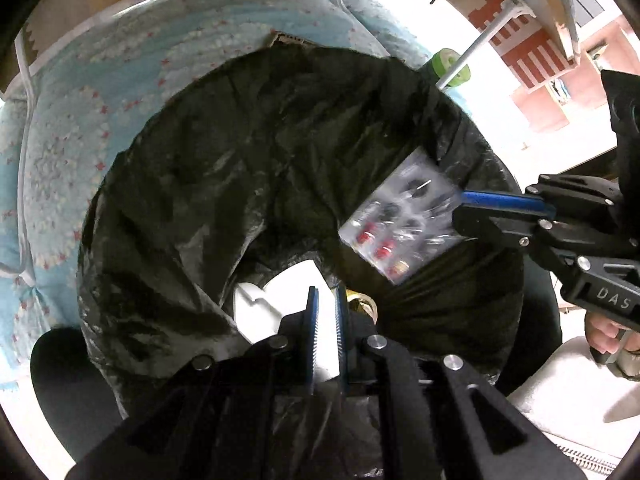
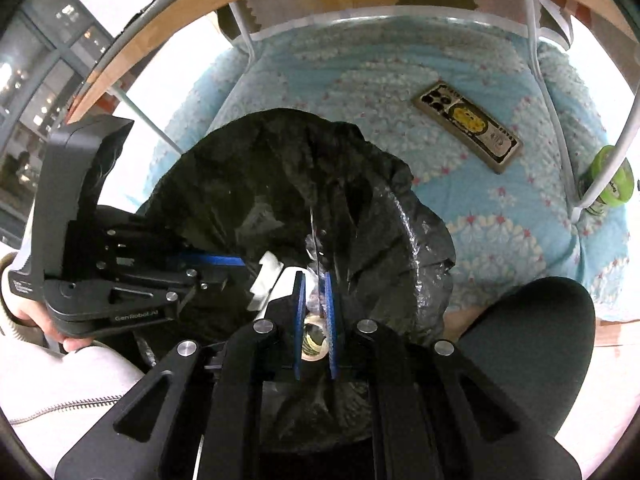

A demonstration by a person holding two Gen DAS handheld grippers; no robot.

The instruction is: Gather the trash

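A black trash bag (image 1: 248,168) stands open on a blue patterned mat; it also shows in the right wrist view (image 2: 304,184). My right gripper (image 1: 460,208) is shut on a clear blister pack (image 1: 400,224) with red capsules and holds it over the bag's mouth. In the right wrist view the pack (image 2: 316,256) is edge-on between the right gripper's (image 2: 316,280) blue pads. My left gripper (image 1: 325,300) is nearly closed at the bag's near rim, with a narrow gap; I cannot tell whether it pinches the plastic. White trash (image 1: 276,300) and a tape roll (image 1: 364,300) lie inside the bag.
A phone-like flat box (image 2: 468,124) lies on the blue mat (image 2: 360,80). A green tape roll (image 2: 608,180) sits by a white metal chair leg (image 2: 556,120). A wooden table edge (image 2: 240,0) is overhead. A dark knee (image 2: 532,340) is at lower right.
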